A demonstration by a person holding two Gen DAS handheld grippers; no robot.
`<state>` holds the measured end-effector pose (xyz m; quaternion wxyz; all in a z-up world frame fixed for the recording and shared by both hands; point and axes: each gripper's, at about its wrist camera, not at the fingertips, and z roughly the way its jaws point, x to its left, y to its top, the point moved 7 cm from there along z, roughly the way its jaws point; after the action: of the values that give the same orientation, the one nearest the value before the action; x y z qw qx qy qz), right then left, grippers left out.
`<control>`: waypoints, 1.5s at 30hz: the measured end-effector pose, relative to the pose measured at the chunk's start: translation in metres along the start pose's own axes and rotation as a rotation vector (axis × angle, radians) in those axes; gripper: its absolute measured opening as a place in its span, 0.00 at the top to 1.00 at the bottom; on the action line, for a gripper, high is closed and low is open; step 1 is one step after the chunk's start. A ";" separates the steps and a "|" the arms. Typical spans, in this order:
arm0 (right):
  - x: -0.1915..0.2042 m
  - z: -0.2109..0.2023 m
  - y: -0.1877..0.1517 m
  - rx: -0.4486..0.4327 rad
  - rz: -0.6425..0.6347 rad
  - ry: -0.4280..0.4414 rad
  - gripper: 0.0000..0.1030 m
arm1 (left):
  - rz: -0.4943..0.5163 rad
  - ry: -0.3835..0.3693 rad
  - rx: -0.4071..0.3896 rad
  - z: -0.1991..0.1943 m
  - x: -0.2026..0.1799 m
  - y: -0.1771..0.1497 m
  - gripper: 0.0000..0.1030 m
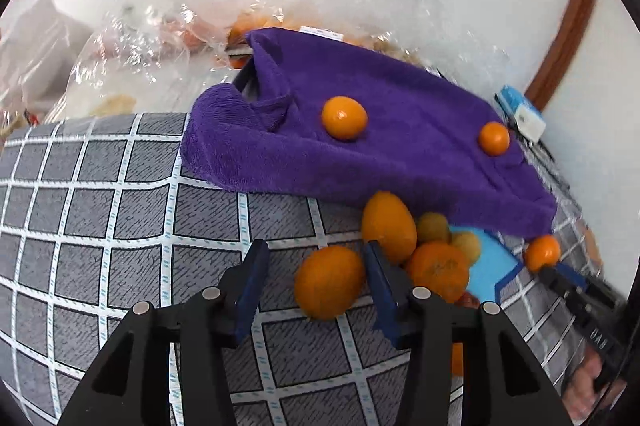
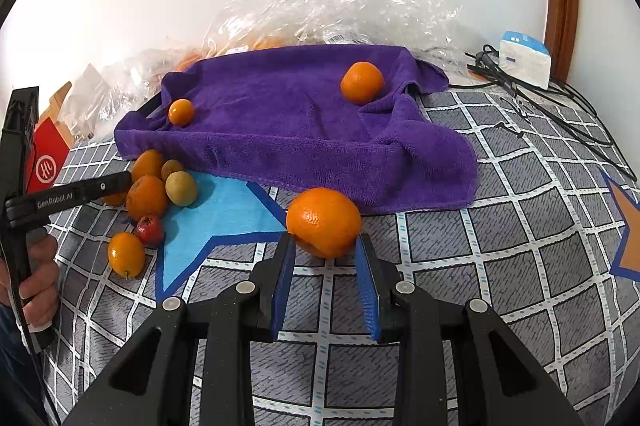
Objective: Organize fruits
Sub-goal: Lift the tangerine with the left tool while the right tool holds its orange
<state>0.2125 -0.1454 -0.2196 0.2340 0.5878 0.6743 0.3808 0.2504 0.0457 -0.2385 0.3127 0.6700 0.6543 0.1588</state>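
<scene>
Beside the purple towel (image 2: 304, 129), on its near edge, a large orange (image 2: 323, 222) is bracketed by the right gripper (image 2: 325, 246); both blue pads appear to touch its flanks, so it is judged gripped, though still resting on the checked cloth (image 2: 500, 266)

Left of the towel's near corner, a pile of fruit (image 2: 156, 193) is gathered on the blue star patch (image 2: 216, 214): several oranges, two greenish fruits, a small red one. The left gripper (image 1: 316, 266) is held over this pile with its jaws parted; an orange (image 1: 330, 282) sits between them, close to the right pad, with a clear gap at the left pad, so it is judged not clamped

On the towel, two small oranges (image 1: 344, 117) (image 1: 494, 138) are already placed, well apart

Step in hand: fruit is being moved from the pile onto the towel. Next move, as a judgement: the large orange is to be lifted clear of the towel's raised hem, then set down in a hollow so it does not roll off

Pose: both grippers are pitched downward toward the cloth, the left more steeply; a hand (image 2: 38, 278) is seen wrapped round the left handle
</scene>
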 end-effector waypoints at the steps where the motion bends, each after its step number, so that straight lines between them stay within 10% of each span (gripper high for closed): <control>1: 0.000 0.000 0.000 0.001 0.003 0.001 0.70 | 0.008 0.004 0.000 0.000 -0.001 -0.001 0.55; 12: 0.001 0.000 -0.001 0.003 0.001 0.000 0.69 | 0.000 -0.028 0.026 -0.005 0.003 -0.003 0.70; 22: -0.001 0.002 -0.001 0.008 0.014 0.011 0.69 | 0.074 -0.087 0.071 -0.008 -0.007 -0.011 0.50; 31: 0.001 0.002 -0.001 0.008 0.016 0.010 0.69 | 0.102 -0.061 0.075 -0.009 -0.007 -0.013 0.71; 45: -0.003 -0.005 0.001 -0.028 0.032 0.022 0.74 | 0.017 -0.093 -0.050 -0.028 -0.005 0.002 0.71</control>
<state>0.2095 -0.1491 -0.2157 0.2288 0.5909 0.6619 0.4005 0.2345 0.0472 -0.2151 0.3582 0.6741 0.6291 0.1466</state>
